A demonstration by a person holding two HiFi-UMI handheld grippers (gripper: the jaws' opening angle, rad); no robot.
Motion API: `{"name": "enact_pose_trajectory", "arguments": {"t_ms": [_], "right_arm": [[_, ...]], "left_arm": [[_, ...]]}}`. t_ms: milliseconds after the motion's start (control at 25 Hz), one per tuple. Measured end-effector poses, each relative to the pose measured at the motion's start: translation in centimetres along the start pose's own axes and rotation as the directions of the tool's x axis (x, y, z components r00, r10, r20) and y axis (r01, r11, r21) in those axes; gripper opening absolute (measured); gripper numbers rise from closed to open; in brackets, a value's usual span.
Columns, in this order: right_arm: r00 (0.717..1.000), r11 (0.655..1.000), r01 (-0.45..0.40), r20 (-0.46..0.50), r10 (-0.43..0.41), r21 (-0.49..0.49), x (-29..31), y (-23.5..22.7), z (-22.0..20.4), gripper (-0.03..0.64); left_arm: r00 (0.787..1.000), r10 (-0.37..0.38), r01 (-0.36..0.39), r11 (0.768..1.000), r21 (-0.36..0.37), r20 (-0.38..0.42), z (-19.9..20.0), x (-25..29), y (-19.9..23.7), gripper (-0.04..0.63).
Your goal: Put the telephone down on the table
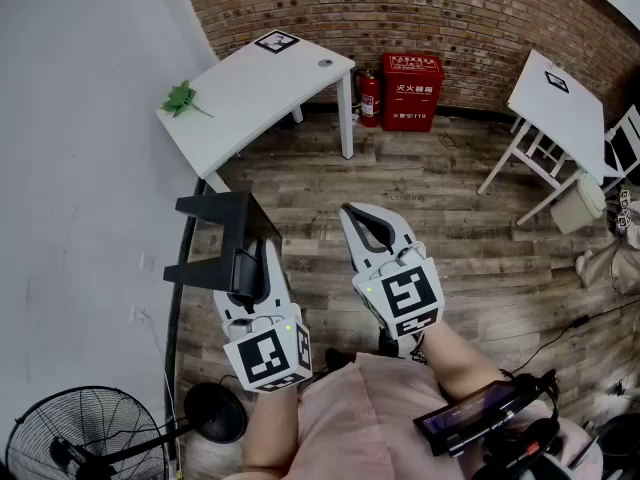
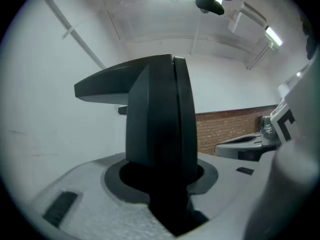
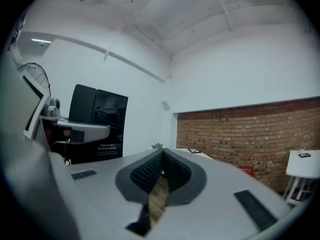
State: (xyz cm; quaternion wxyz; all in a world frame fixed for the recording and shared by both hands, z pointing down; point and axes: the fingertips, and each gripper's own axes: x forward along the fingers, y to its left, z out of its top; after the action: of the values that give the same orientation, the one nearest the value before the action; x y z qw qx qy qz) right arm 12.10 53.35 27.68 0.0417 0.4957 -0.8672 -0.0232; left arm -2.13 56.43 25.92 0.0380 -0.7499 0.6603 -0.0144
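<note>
Telephone (image 1: 225,238) of black, angular plastic is clamped between the jaws of the left gripper (image 1: 254,271), held up in the air over the wooden floor (image 1: 450,218) and well apart from the white table (image 1: 270,83) that stands farther ahead by the brick wall (image 1: 400,8). In the left gripper view the telephone (image 2: 155,124) rises upright out of the left gripper (image 2: 162,189), its dark body filling the gap between the two pale jaws, with a flat wedge jutting off to the left near its top. The right gripper (image 1: 368,226) is held just beside the left one and level with it; its jaws are pressed together with nothing between them — the right gripper view shows the ribbed pads (image 3: 150,173) of the right gripper (image 3: 161,171) meeting at the tip, with only floorboards seen through the slit below. On the white table lie a small green thing (image 1: 181,98) near one corner and a square marker card (image 1: 277,40) near the far edge. A fire extinguisher (image 1: 369,96) and a red box (image 1: 412,90) stand against the wall to the table's right, a second white table (image 1: 560,108) stands farther right, and a black fan (image 1: 80,438) sits low at the left.
</note>
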Motion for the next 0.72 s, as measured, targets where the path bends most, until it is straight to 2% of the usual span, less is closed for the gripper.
{"name": "enact_pose_trajectory", "arguments": {"t_ms": [560,720], "right_arm": [[1.0,1.0,-0.011,0.01,0.01,0.025,-0.9,-1.4,-0.2,0.005],[0.998,0.997,-0.045,0.043,0.043,0.062,-1.1,-1.6,0.0,0.006]], "left_arm": [[1.0,-0.021,0.021,1.0,-0.005,-0.02,-0.3,0.2,-1.9,0.164],[0.998,-0.058,0.058,0.998,-0.029,-0.017,-0.3,0.3,-2.6,0.164]]}}
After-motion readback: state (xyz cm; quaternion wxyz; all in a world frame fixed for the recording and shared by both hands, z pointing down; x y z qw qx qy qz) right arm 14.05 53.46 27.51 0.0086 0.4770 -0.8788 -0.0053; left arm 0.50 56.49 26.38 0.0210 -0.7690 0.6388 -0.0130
